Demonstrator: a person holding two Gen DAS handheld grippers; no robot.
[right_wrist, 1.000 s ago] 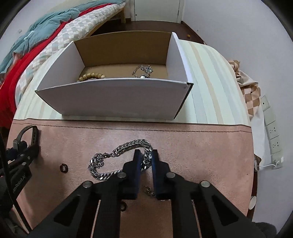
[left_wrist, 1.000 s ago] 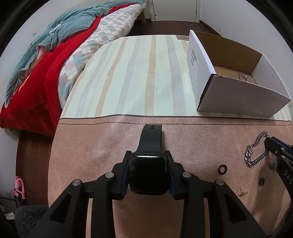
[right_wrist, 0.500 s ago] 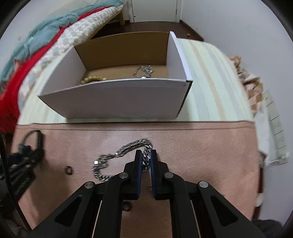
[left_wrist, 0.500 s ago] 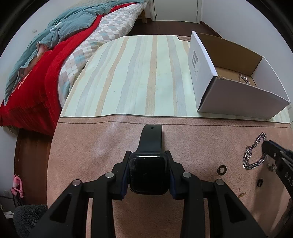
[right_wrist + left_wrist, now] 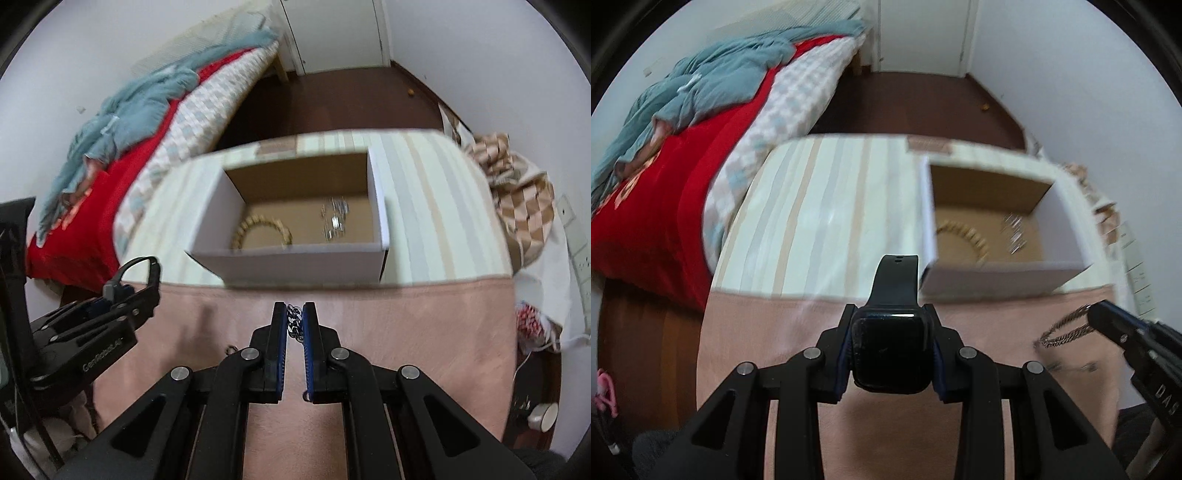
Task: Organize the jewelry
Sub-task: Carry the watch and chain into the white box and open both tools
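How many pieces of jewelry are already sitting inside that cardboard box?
2. A gold beaded bracelet lies on the left of the box floor, and a tangled silver piece on the right. The near wall may hide something small.

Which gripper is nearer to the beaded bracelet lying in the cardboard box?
Hard to call. The left gripper, holding the watch, sits before the box's near-left corner; the right gripper, holding the chain, faces the box front, with the beaded bracelet inside.
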